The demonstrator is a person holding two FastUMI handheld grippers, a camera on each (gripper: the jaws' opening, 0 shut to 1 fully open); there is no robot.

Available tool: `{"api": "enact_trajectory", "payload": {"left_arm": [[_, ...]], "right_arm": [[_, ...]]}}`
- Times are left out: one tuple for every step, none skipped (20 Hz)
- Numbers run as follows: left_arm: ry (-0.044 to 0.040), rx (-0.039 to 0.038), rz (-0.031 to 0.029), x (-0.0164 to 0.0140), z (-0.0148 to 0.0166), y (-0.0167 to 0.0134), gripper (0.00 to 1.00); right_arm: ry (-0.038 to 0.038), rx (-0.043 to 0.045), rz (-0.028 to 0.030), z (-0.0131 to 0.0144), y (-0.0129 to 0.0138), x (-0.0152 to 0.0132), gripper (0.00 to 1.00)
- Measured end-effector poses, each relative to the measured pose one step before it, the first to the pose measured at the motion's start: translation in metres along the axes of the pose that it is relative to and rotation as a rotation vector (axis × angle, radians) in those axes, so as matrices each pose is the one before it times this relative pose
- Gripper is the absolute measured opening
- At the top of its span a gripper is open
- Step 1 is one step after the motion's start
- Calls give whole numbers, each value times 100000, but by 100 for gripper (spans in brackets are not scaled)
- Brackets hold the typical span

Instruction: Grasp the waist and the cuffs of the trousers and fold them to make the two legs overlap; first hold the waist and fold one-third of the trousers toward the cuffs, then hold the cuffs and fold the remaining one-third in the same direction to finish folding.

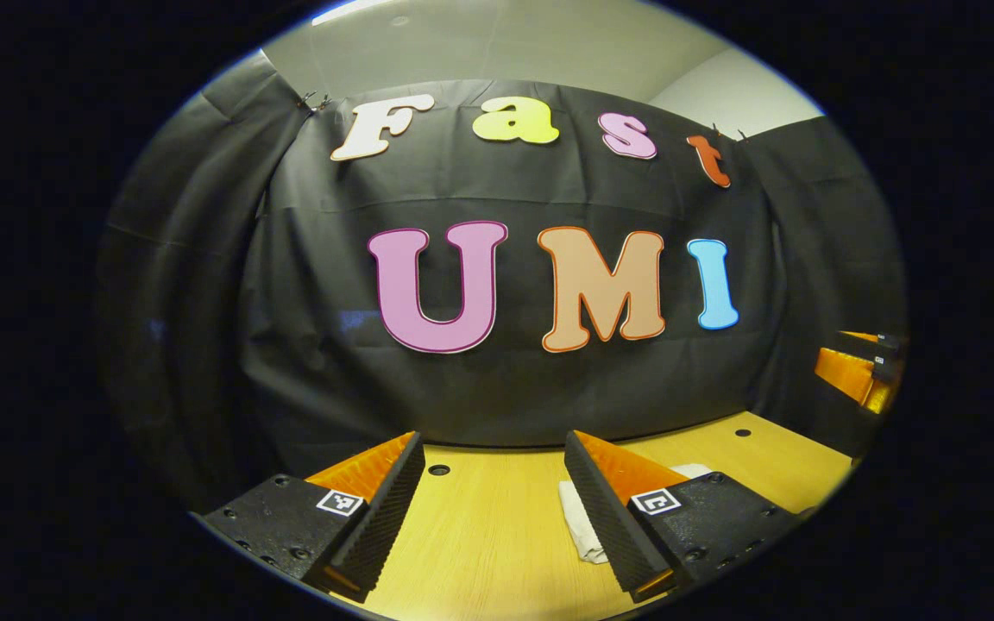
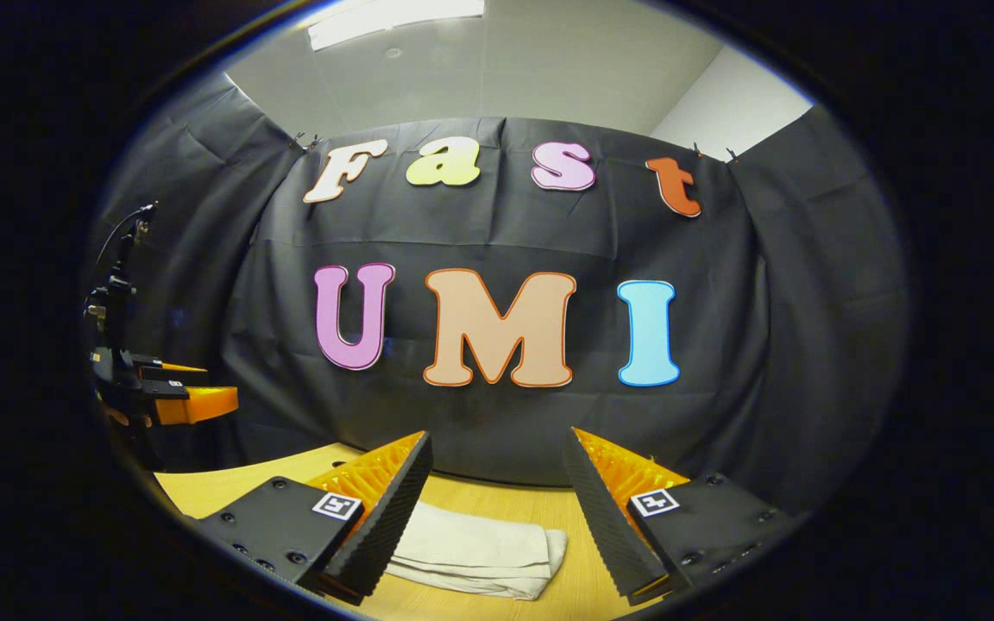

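While the trousers lie folded into a pale compact bundle on the wooden table, nothing rests on them or blocks them. In the right gripper view they sit between and just beyond the fingers of the right gripper, whose jaws stand wide apart and hold nothing. The left gripper is likewise spread and empty above bare tabletop, with the bundle partly hidden behind its right finger. Round holes dot the table near the black cloth wall.
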State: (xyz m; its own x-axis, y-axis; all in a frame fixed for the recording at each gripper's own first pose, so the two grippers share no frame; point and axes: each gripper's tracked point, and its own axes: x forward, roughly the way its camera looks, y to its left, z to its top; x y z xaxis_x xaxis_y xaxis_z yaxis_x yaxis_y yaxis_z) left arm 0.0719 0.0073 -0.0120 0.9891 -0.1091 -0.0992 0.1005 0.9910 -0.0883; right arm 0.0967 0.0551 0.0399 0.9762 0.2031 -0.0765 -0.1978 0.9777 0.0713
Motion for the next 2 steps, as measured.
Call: {"api": "enact_trajectory", "payload": {"left_arm": [[100, 37, -54, -43, 136, 96, 96], [-2, 244, 32, -28, 119, 22, 96]], "right_arm": [[348, 33, -176, -1, -21, -107, 97], [343, 82, 297, 1, 106, -21, 97]]}}
